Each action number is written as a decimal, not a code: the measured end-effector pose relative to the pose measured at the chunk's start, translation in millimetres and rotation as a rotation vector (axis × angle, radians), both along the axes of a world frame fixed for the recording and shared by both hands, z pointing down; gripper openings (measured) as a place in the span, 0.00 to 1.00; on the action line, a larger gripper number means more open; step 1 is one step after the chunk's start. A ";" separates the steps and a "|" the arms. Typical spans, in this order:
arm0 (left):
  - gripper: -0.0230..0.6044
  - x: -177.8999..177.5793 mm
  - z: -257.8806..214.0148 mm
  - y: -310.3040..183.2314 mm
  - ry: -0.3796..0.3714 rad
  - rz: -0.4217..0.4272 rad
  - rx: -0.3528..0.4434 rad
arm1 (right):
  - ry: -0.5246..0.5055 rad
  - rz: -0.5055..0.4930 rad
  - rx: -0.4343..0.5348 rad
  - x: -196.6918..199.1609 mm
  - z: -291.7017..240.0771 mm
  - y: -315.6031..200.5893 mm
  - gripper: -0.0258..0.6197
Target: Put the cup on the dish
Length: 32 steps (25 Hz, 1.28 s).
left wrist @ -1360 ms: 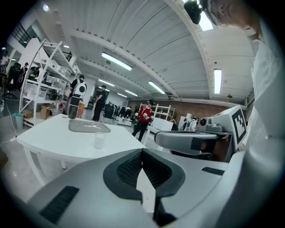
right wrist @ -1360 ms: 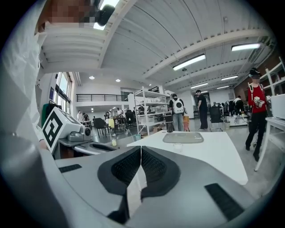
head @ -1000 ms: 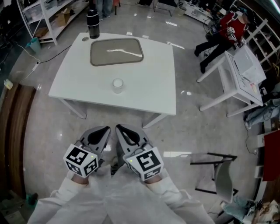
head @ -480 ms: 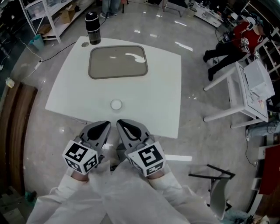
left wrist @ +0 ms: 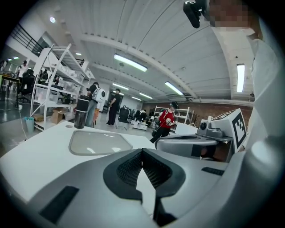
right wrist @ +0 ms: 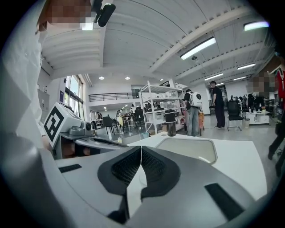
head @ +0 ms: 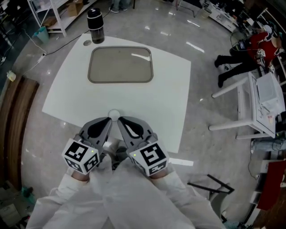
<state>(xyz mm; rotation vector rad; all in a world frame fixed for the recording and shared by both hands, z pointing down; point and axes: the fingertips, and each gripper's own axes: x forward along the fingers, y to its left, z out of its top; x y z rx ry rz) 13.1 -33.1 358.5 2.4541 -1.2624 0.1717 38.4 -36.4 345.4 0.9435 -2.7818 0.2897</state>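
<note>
A small white cup [head: 114, 114] stands near the front edge of the white table [head: 170, 98]. The dish, a grey rectangular tray [head: 120, 65], lies farther back on the table; it also shows in the left gripper view [left wrist: 99, 142] and the right gripper view [right wrist: 187, 149]. My left gripper [head: 108, 121] and right gripper [head: 119, 120] are held side by side just short of the cup, tips over the table's front edge. Both are shut with nothing between the jaws [left wrist: 142, 151] [right wrist: 141, 149]. The grippers hide the cup's near side.
A black bottle [head: 95, 26] stands at the table's far left corner, behind the tray. White shelving [head: 49, 13] is at the far left. A second white table [head: 263, 103] and a person in red [head: 261, 44] are at the right.
Both grippers have moved forward together from the floor in front of the table to its front edge. The cup, well ahead before, now sits just off their tips. Jaws stayed shut.
</note>
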 end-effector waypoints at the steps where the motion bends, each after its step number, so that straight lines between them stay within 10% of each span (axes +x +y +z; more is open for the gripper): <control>1: 0.05 1.5 1.5 -2.1 0.000 0.000 -0.004 | -0.001 -0.004 -0.007 0.0 2.1 -2.2 0.06; 32: 0.05 -42.5 26.3 -17.1 -0.035 0.121 -0.100 | -0.003 0.101 -0.112 -14.2 24.7 -13.1 0.06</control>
